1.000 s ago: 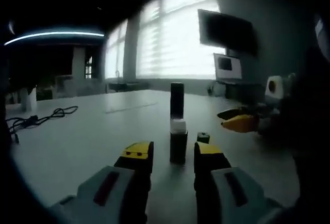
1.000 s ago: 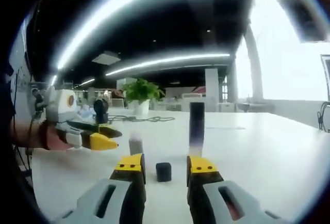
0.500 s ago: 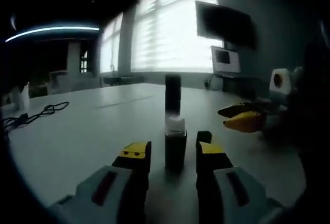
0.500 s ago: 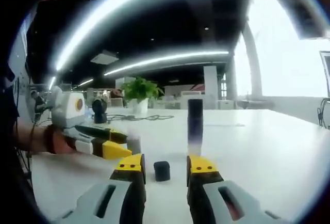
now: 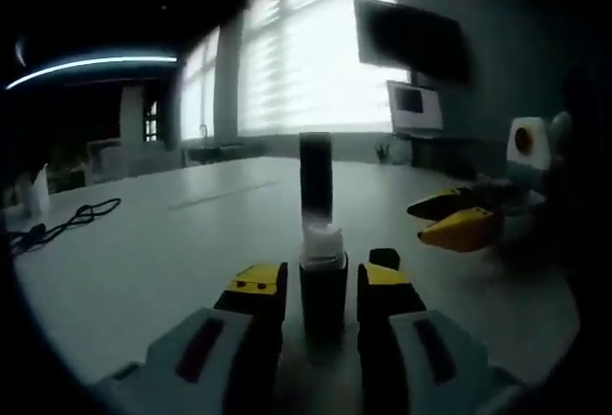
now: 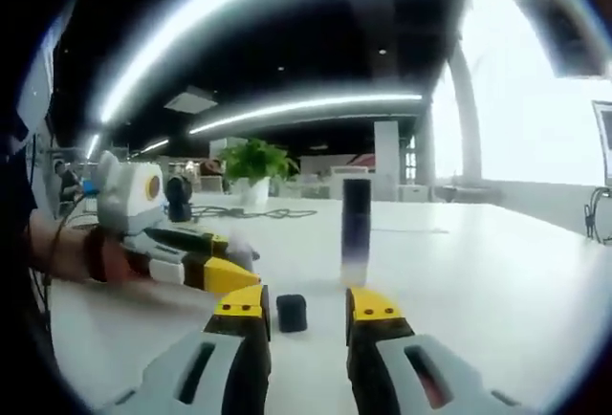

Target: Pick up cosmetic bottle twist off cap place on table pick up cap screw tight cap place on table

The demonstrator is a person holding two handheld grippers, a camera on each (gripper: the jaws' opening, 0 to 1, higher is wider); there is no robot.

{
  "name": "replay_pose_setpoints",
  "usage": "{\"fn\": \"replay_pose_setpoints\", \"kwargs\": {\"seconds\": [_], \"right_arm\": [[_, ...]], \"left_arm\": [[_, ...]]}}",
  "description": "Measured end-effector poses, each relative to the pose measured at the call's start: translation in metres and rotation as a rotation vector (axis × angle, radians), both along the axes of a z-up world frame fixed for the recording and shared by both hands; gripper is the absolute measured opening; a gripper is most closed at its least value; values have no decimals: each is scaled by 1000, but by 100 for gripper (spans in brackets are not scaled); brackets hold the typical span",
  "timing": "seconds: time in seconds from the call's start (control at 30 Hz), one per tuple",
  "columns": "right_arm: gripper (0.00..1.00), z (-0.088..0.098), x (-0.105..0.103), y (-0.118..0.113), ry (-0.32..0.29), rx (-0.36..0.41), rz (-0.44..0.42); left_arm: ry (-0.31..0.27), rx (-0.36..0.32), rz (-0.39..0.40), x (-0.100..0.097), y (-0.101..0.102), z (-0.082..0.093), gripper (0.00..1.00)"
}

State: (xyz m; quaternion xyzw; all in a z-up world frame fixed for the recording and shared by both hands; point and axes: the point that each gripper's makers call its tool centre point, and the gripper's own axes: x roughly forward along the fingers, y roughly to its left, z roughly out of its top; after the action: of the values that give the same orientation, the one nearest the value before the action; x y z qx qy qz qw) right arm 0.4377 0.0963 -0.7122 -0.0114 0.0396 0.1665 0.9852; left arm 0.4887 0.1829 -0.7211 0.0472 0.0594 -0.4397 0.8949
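While your left gripper (image 5: 323, 286) has the cosmetic bottle (image 5: 323, 286) sitting right between its yellow-tipped jaws, don't rush it: the jaws look close to the dark body on both sides, but I can't tell if they're actually touching yet. I'd clamp low on the dark part, not the pale neck at 12 o'clock, and keep it upright.

Your right gripper (image 6: 305, 315) is parted and carrying nothing, with the little black cap (image 6: 292, 312) on the table (image 6: 497, 272) just ahead, nearer the left jaw. Nudge toward 11 o'clock so the cap centres before you close.

A tall dark bottle (image 6: 356, 219) stands further off at 12, so watch you don't knock it. Pale, bare tabletop, bright blinds behind, cable (image 5: 67, 221) at 9 o'clock, potted plant (image 6: 252, 168) at the far edge.
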Motion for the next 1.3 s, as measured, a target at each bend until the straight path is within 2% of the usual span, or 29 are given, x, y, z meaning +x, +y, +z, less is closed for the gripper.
{"fn": "replay_pose_setpoints", "kwargs": {"seconds": [0.23, 0.43, 0.6, 0.77, 0.87, 0.9, 0.97, 1.03, 1.17, 1.3], "right_arm": [[25, -4, 2, -1, 5, -38, -14], [24, -3, 3, -5, 10, -7, -23], [24, -2, 3, -7, 3, -15, -32], [24, -1, 3, -8, 3, 7, -37], [24, 0, 3, -8, 4, 12, -37], [24, 0, 3, -8, 4, 13, -36], [24, -1, 3, -8, 6, 7, -36], [24, 0, 2, -6, 0, 4, -28], [24, -1, 3, -5, 4, -6, -24], [24, -2, 3, -5, 12, 1, -22]], "left_arm": [[6, -29, 19, 2, 4, 3, 9], [6, -36, -6, -9, 5, 4, 9], [-34, -77, -66, -25, 7, 19, 9], [-49, -82, -131, -38, 11, 27, 9], [-34, -109, -172, -49, 13, 31, 9], [3, -141, -175, -52, 13, 31, 9], [23, -147, -173, -52, 15, 30, 9], [21, -158, -182, -54, 17, 31, 9], [9, -187, -271, -74, 14, 35, 9], [-15, -168, -352, -93, 7, 30, 9]]}}
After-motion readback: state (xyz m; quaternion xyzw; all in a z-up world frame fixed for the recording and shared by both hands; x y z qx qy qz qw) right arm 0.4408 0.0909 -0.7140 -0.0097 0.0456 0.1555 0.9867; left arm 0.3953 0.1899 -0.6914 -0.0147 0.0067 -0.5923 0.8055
